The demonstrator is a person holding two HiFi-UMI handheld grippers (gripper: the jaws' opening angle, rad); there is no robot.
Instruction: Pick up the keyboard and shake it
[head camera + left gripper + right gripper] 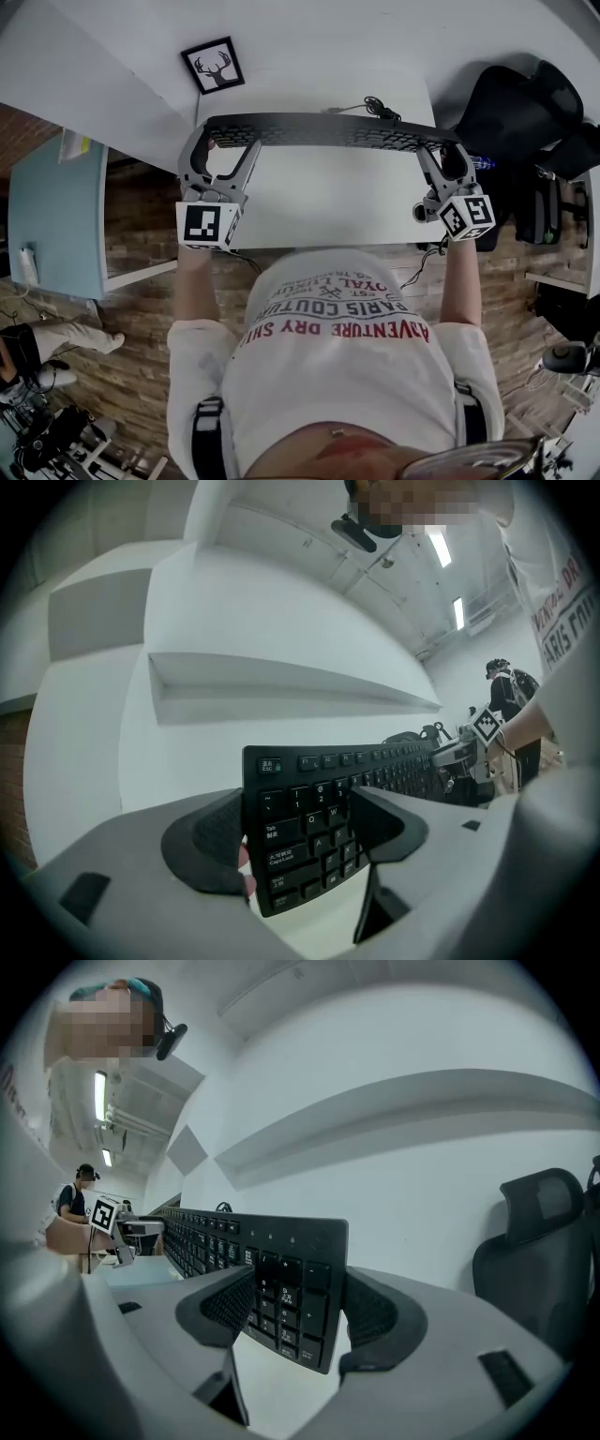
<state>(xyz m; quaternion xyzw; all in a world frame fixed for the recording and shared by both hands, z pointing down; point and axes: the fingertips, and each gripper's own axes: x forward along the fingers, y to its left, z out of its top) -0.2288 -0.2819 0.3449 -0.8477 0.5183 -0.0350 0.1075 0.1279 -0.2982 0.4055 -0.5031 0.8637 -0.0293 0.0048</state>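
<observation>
2 keyboard (328,131) ends clamped by left gripper (225,143), right gripper (441,150), long axis left-right, keys toward person (337,366)

The head view looked steeply down from above the person onto the white table (328,202). Each gripper view sat close behind its own jaws and faced along the keyboard (309,836) from opposite ends. All three views shared the keyboard. The left gripper view also took in the right gripper (455,757), and the right gripper view the left gripper (139,1230).

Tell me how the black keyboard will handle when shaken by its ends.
Keyboard spans straight between left gripper and right gripper, so probably stiff. Its trailing cable may whip or tug. Pinched only at the ends, it might pivot.
</observation>
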